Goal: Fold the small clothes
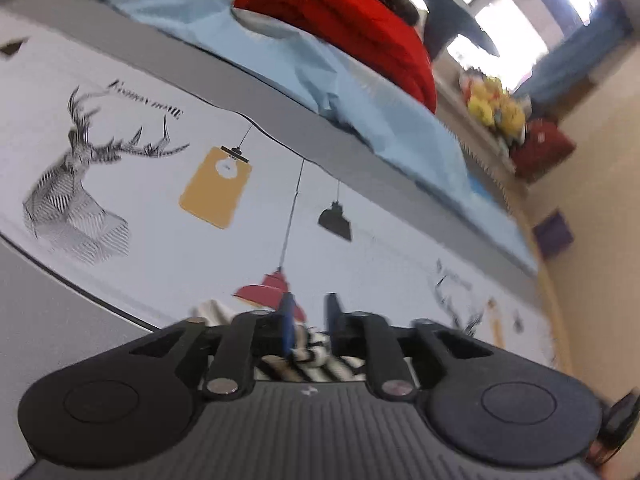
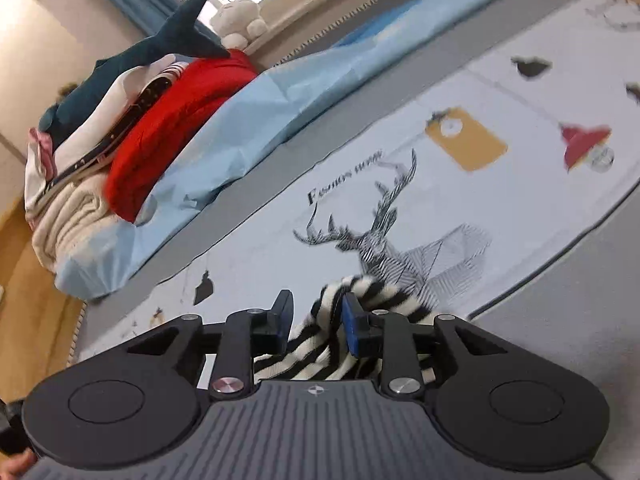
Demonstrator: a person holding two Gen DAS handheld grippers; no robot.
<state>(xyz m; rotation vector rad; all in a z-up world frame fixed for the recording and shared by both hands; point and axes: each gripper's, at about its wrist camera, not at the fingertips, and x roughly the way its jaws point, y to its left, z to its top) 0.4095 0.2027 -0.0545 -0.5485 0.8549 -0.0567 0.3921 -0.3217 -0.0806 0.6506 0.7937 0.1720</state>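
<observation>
Black-and-white striped garment point(image 2: 320, 344), soft and knit-looking, bunched into folds rather than spread flat. Draped up between the fingers of the right gripper point(image 2: 318, 322), one rolled edge curling over past the blue-padded finger point(image 2: 352, 328) toward the printed deer point(image 2: 384, 240). Jaws parted around the cloth, a gap showing beside the other finger, so not pinched tight; real grip not clear.

Same striped cloth point(image 1: 308, 354) crumpled low between the fingers of the left gripper point(image 1: 310, 320), close against the body of the tool, stripes running in different directions where the fabric wrinkles. Fingers here standing apart with cloth in the gap; whether the pads press on it hard to tell through the motion blur.

Under both, a pale mat point(image 1: 160, 220) printed with a deer, a yellow tag and hanging lamps, bordered in grey. Beyond it a light blue sheet point(image 2: 248, 120), with a pile on it: red knit point(image 2: 168, 128), cream towel point(image 2: 68, 220), plush shark point(image 2: 160, 44) on top.
</observation>
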